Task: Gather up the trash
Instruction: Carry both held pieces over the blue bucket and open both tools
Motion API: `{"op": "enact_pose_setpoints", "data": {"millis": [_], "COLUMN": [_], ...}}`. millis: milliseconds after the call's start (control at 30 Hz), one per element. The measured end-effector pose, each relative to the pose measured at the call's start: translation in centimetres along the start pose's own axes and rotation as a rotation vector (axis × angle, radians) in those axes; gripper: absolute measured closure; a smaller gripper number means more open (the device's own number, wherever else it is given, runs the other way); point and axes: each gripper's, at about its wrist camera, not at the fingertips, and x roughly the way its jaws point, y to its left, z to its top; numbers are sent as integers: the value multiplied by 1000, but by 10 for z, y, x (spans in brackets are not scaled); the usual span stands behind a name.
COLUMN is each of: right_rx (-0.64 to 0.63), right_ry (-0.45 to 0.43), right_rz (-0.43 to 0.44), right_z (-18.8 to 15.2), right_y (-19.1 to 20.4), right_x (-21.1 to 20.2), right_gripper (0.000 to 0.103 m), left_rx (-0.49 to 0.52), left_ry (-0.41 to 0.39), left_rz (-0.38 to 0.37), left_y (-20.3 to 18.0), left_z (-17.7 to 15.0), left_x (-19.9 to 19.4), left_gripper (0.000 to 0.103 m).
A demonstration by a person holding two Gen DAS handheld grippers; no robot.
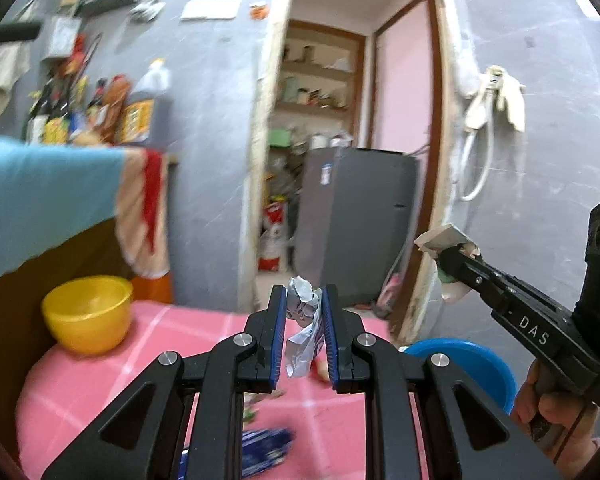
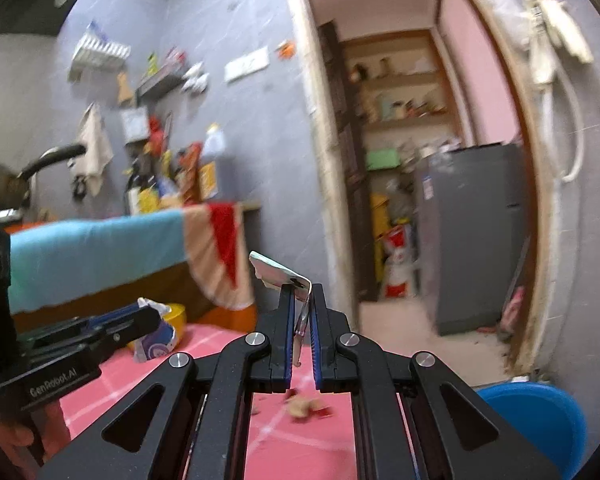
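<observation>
Left gripper (image 1: 304, 300), lower centre of the left wrist view: jaws closed on a crumpled silvery wrapper (image 1: 303, 328), which is held between the blue pads (image 1: 278, 336) and hangs a little below them, above the table. Right gripper (image 2: 302, 300), lower centre of the right wrist view: jaws clamped on a folded piece of card (image 2: 278, 274), whose pale upper flap bends out to the left above the fingertips. Each gripper also appears in the other view, the right one at the right edge of the left wrist view, held by a hand (image 1: 556, 412).

Pink checked table (image 1: 80, 400): fills the lower part of both views. Blue bin (image 2: 540, 420): lower right, just beside the table edge. Yellow bowl (image 1: 87, 312): on the table at lower left, well apart from both grippers. Blue packet (image 1: 266, 454): blurred, on the table at the bottom of the left wrist view. Brownish scraps (image 2: 302, 404): on the table under the right gripper; too blurred to identify.
</observation>
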Motion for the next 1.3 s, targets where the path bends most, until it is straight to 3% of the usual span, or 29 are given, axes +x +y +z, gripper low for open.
{"op": "enact_pose_setpoints", "data": {"millis": [267,600,1133,1233,1300], "right_rx": [35,55,147,185,203], "right_ry": [-58,71,364,400,407], "right_rz": [-183,-345,-394,-391,-392], "right_z": [6,-17,-60,-65,-66], "right_y": [-55,-112,-164,-172,-175], "right_x": [-39,-57,-32,-30,-31], "right_gripper": [97,97,95,91,80], "left_rx": [41,-5,-43,-49,-55], "left_ry": [-10,113,450,489,503], "left_rz": [-129,-244,-289,-295,-302], "left_y": [-61,-110,-150,-153,-152], "left_z": [12,-1,-41,-47,-51], "left_x": [35,89,169,177,177], "left_gripper": [88,88,87,82,73]}}
